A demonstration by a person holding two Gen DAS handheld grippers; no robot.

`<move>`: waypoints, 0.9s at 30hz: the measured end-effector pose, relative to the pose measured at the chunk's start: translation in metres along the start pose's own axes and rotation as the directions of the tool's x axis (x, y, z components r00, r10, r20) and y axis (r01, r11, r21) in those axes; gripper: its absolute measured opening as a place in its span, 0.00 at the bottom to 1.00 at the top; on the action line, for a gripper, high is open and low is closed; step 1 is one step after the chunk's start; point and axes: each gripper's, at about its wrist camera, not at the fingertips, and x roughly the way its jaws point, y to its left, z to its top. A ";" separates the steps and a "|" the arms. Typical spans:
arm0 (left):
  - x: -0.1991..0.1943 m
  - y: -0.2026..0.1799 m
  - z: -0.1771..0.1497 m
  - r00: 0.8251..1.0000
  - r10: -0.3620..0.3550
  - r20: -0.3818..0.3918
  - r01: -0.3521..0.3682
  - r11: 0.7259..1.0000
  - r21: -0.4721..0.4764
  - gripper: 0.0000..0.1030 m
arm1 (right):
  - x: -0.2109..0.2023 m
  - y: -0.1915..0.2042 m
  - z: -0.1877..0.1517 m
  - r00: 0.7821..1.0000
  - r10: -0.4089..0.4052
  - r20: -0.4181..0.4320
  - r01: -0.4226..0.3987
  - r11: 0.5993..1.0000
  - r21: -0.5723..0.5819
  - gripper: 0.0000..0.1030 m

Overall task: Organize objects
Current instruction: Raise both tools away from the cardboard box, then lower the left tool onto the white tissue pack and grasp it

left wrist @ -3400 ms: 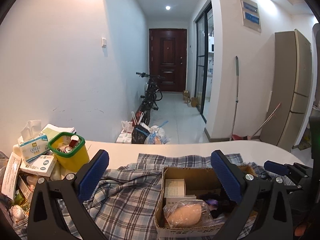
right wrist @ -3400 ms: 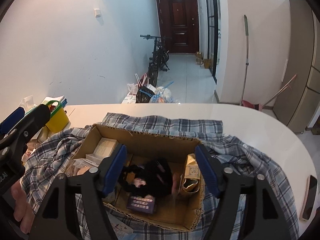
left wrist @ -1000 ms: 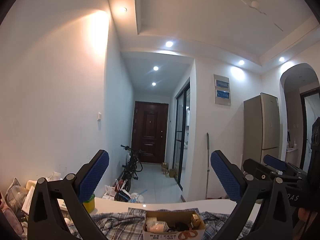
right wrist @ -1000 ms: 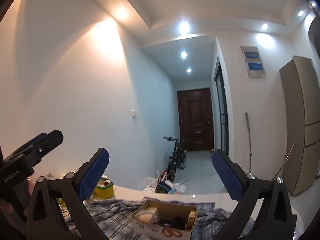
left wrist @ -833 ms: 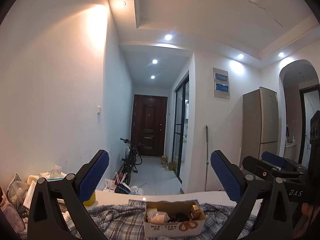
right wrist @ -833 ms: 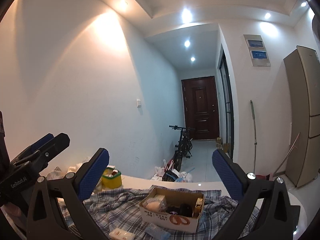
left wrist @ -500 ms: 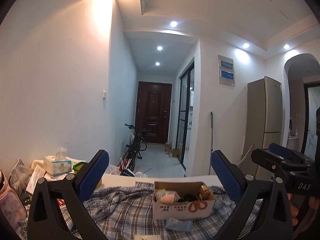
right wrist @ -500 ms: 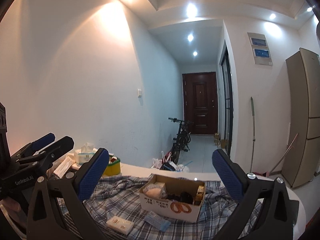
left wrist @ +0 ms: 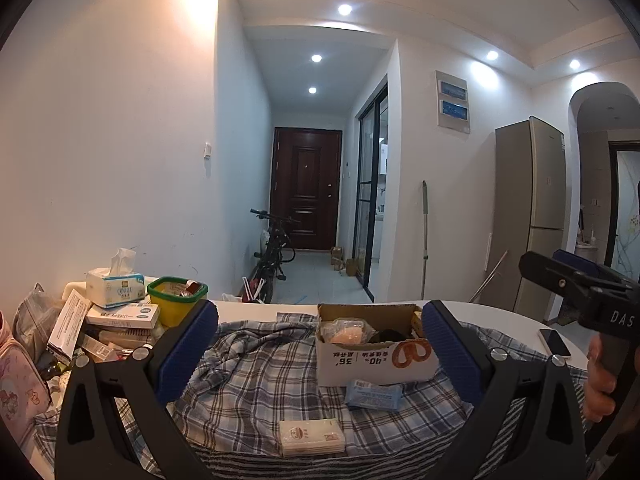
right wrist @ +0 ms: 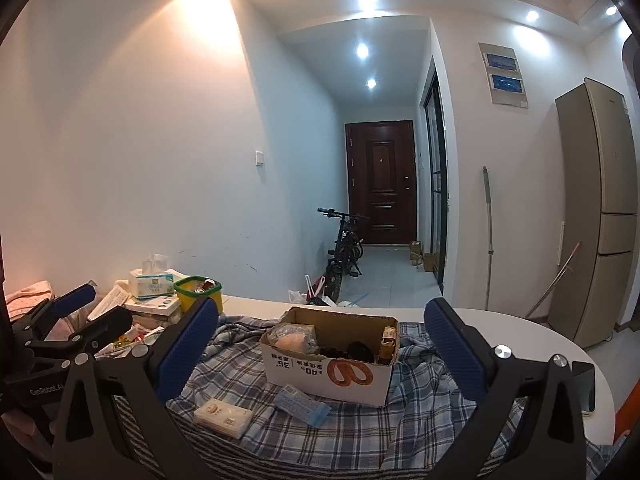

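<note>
A white cardboard box (left wrist: 372, 360) (right wrist: 328, 372) with a pretzel print stands on a plaid cloth (left wrist: 260, 380) (right wrist: 360, 424) and holds a bagged bun, a dark item and small packets. A blue packet (left wrist: 373, 395) (right wrist: 303, 402) and a white tissue pack (left wrist: 312, 437) (right wrist: 224, 412) lie on the cloth in front of the box. My left gripper (left wrist: 318, 344) is open and empty, held back from the box. My right gripper (right wrist: 322, 340) is open and empty, also short of the box. Each gripper shows at the edge of the other's view.
A yellow tub with a green rim (left wrist: 176, 300) (right wrist: 199, 292), a tissue box (left wrist: 114, 286) and stacked packets crowd the table's left end. A phone (left wrist: 554, 343) lies at the right edge of the white table (right wrist: 520, 332). Beyond are a hallway, bicycle and fridge.
Both grippers have tilted down from the ceiling toward the table and drawn back from the box. The blue packet and tissue pack have come into view in front of it.
</note>
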 end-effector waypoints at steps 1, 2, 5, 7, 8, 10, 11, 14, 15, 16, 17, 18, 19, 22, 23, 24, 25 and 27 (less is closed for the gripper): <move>0.002 0.002 0.000 1.000 0.001 -0.005 -0.001 1.000 -0.001 1.00 | 0.002 0.000 0.002 1.000 -0.005 -0.001 0.005 1.000 -0.005 1.00; 0.005 0.003 0.001 1.000 0.000 -0.012 0.000 1.000 -0.001 1.00 | 0.005 0.000 0.003 1.000 -0.011 -0.002 0.011 1.000 -0.011 1.00; 0.011 0.005 0.005 1.000 0.001 -0.025 -0.001 1.000 -0.004 1.00 | 0.011 0.001 0.009 1.000 -0.016 0.000 0.016 1.000 -0.020 1.00; 0.016 0.007 0.007 1.000 0.001 -0.031 -0.002 1.000 -0.013 1.00 | 0.016 0.002 0.012 1.000 -0.016 0.001 0.017 1.000 -0.021 1.00; 0.018 0.008 0.007 1.000 0.003 -0.031 -0.003 1.000 -0.017 1.00 | 0.018 0.001 0.014 1.000 -0.017 0.001 0.017 1.000 -0.017 1.00; 0.024 0.011 0.009 1.000 0.009 -0.028 -0.010 1.000 -0.028 1.00 | 0.023 0.001 0.017 1.000 -0.013 -0.002 0.013 1.000 -0.002 1.00; 0.028 0.012 0.009 1.000 0.010 -0.027 -0.011 0.999 -0.033 1.00 | 0.026 0.001 0.018 1.000 -0.009 -0.003 0.010 1.000 0.004 1.00; 0.041 0.017 0.007 0.999 0.019 -0.038 -0.021 0.998 -0.053 1.00 | 0.036 0.000 0.019 1.000 -0.020 -0.007 0.020 1.000 0.013 1.00; 0.047 0.018 0.006 0.999 0.020 -0.047 -0.022 0.998 -0.059 1.00 | 0.039 0.000 0.019 1.000 -0.022 -0.008 0.023 1.000 0.013 1.00; 0.052 0.020 0.004 0.998 0.020 -0.054 -0.023 0.998 -0.062 1.00 | 0.042 0.000 0.018 1.000 -0.025 -0.011 0.025 1.000 0.012 1.00; 0.057 0.021 0.002 0.998 0.021 -0.061 -0.025 0.998 -0.063 1.00 | 0.046 0.000 0.018 1.000 -0.028 -0.013 0.028 1.000 0.008 1.00; 0.063 0.022 -0.001 0.997 0.025 -0.071 -0.030 0.998 -0.062 1.00 | 0.049 0.000 0.016 0.999 -0.031 -0.017 0.031 1.000 0.004 1.00; 0.068 0.023 -0.004 0.996 0.028 -0.081 -0.033 0.998 -0.062 1.00 | 0.054 0.000 0.014 0.999 -0.035 -0.021 0.035 0.999 -0.001 1.00; 0.088 0.026 -0.018 0.991 0.029 -0.127 -0.037 0.998 -0.060 1.00 | 0.066 -0.002 0.008 0.999 -0.042 -0.026 0.042 0.999 -0.008 1.00; 0.095 0.027 -0.023 0.989 0.027 -0.147 -0.036 0.998 -0.060 1.00 | 0.069 -0.004 0.004 0.998 -0.049 -0.028 0.049 0.999 -0.011 1.00; 0.102 0.027 -0.028 0.985 0.021 -0.172 -0.032 0.998 -0.061 1.00 | 0.074 -0.005 0.001 0.998 -0.060 -0.031 0.059 0.998 -0.014 1.00; 0.108 0.028 -0.032 0.981 0.015 -0.195 -0.028 0.998 -0.063 1.00 | 0.079 -0.007 -0.003 0.997 -0.072 -0.038 0.072 0.997 -0.016 1.00; 0.119 0.030 -0.041 0.971 0.005 -0.237 -0.022 0.997 -0.071 1.00 | 0.089 -0.012 -0.011 0.995 -0.080 -0.065 0.079 0.997 -0.012 1.00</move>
